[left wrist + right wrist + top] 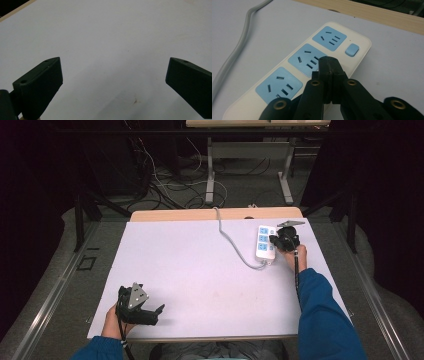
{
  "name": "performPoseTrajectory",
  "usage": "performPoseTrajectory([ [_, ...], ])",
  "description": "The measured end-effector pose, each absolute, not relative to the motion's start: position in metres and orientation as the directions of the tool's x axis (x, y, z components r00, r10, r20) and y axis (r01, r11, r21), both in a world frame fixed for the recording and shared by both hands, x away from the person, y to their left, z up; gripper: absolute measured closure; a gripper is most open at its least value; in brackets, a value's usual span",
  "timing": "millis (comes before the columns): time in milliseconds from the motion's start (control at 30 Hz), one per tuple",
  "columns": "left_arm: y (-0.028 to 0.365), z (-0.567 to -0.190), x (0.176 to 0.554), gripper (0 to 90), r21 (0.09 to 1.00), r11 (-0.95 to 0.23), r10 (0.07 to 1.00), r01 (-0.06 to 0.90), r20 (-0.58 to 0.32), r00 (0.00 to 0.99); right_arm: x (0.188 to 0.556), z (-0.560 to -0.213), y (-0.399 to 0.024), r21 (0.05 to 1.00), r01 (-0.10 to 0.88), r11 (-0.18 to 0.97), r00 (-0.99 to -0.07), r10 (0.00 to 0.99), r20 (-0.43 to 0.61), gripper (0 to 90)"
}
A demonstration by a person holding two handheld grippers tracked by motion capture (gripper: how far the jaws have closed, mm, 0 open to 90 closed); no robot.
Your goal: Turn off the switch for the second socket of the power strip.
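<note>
The right tool [329,72] has its jaws pressed together on nothing, tips hovering over the power strip [287,82] near the desk's [200,270] far right edge, beside the middle socket. The likely aim is the blue switch [352,49] at the strip's far end: slide the tips along to it and press straight down, so the strip doesn't skid. The left tool [113,82] rests spread and empty near the front edge.

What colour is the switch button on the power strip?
Light blue, like the socket faces; the button on the white power strip shows best in the right gripper view.
</note>
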State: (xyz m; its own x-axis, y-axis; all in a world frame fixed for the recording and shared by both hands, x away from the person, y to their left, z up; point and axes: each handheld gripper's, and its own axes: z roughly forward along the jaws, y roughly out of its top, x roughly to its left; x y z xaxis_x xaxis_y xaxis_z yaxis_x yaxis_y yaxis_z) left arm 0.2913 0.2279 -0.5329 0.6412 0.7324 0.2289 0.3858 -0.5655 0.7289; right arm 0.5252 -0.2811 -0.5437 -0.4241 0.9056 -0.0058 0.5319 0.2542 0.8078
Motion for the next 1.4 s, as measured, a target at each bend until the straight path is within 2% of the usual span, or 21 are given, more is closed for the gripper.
performPoseTrajectory([
  [567,0.2278,-0.5337,0.2913,0.9,0.731,-0.559,0.732,0.391,0.214,0.646,0.5258,-0.5438,-0.2823,0.816,0.519,0.254,-0.387,0.921,-0.04,90.0],
  [933,0.2269,-0.534,0.2915,0.9,0.724,-0.567,0.728,0.393,0.217,0.65,0.5255,-0.5439,-0.2811,0.812,0.515,0.273,-0.395,0.917,-0.058,90.0],
  [1400,0.2272,-0.534,0.2914,0.9,0.725,-0.566,0.728,0.394,0.214,0.651,0.5254,-0.5449,-0.2795,0.81,0.528,0.257,-0.377,0.925,-0.047,90.0],
])
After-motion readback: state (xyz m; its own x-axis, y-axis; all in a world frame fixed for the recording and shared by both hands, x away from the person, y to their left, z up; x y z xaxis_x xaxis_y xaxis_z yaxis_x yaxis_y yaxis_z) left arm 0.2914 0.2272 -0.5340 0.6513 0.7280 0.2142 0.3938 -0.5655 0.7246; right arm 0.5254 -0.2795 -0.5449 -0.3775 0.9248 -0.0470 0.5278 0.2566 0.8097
